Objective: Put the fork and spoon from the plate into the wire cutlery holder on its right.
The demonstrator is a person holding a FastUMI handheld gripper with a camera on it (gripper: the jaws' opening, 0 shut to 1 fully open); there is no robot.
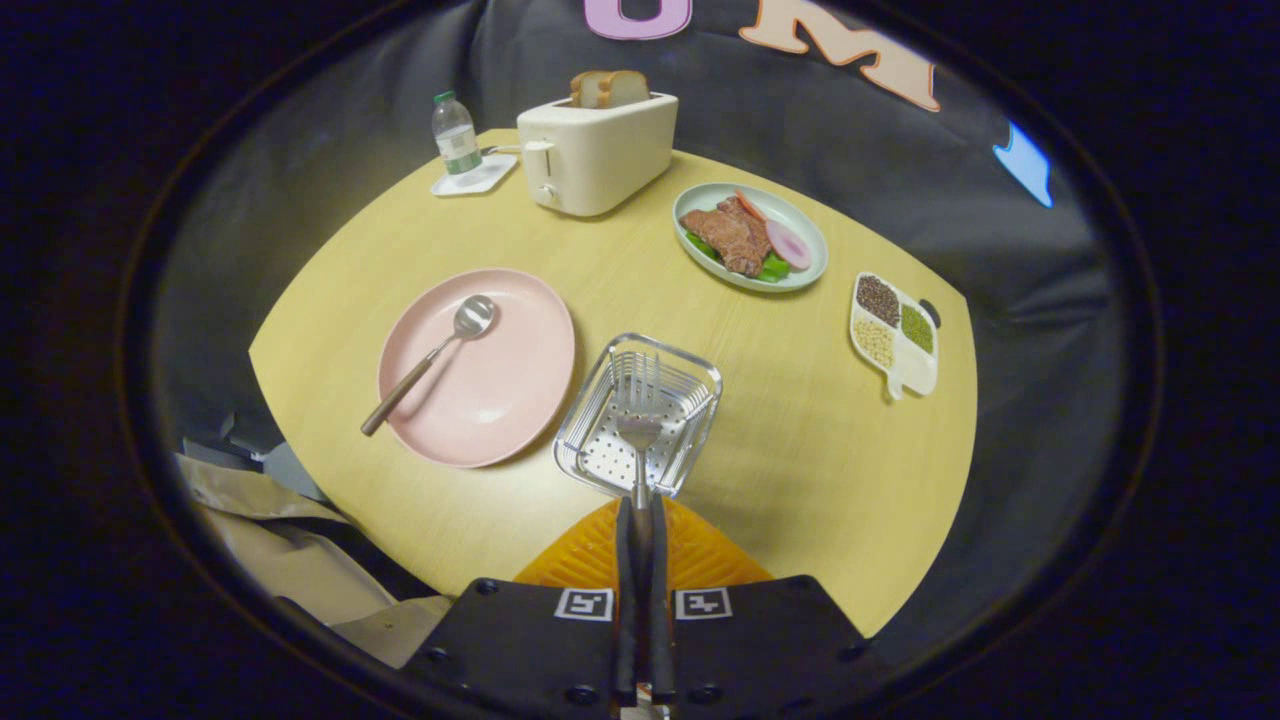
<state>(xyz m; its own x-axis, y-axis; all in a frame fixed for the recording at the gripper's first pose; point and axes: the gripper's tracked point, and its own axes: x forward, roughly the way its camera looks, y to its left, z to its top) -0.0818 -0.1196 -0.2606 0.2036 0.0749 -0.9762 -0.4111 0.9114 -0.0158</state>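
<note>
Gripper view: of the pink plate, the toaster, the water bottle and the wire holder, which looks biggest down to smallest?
1. Pink plate
2. Toaster and wire holder look about alike; the holder sits nearer the camera, so I won't rank them.
3. Water bottle

The claw is shut on the fork, over the holder.

A pale wooden table (800, 440) is seen ahead of the closed fingers of the gripper (641, 505), by which a fork (638, 420) is clamped. Just ahead of the fingers, a wire cutlery holder (600, 455) is set on the table. Beside it, to the left, a pink plate (500, 400) is placed. Beyond these, a cream toaster (595, 150) and a small white tray (478, 180) are set at the far edge. Farther right, an oval green dish (815, 260) and a divided white dish (915, 375) are laid.
</note>
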